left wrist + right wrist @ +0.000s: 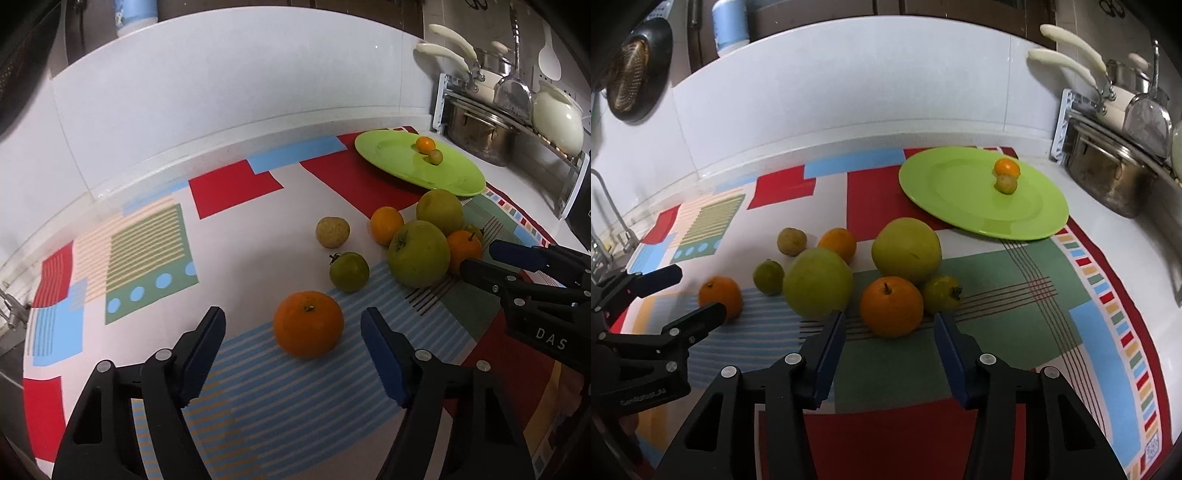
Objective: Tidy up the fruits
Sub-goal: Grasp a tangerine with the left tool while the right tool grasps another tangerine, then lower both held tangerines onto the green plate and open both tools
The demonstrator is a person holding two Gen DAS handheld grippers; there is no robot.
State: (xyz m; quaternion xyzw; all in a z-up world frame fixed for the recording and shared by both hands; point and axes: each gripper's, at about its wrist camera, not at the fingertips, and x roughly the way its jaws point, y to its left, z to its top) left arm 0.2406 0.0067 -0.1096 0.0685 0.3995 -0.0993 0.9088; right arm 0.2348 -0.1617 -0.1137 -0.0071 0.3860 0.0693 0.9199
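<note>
The left gripper stood with its jaws well apart, holding nothing; a large round orange lay on the patterned cloth just ahead of the tips, slightly toward the right jaw, with bare cloth showing on both sides of it. At 12 o'clock from that orange sat a small green tomato-like fruit, and beyond it a rough tan round fruit, each apart from its neighbours.

The right gripper was also parted and gripped nothing. A stemmed orange lay just beyond its tips, in line with the gap between the jaws. This fruit was hemmed in: a big pale-green round fruit at its 9 o'clock, a second big green fruit at 12, and a small yellow-green fruit at 3, all close or touching.

The flat lime-green plate lay at the cloth's far right corner, at about 1 o'clock from the pile, bearing a tiny orange fruit touching a tiny tan one; most of its surface was bare. Open cloth stretched at 9 to 11 o'clock, up to the white tiled wall. A steel pot stood close off the plate's right rim.
</note>
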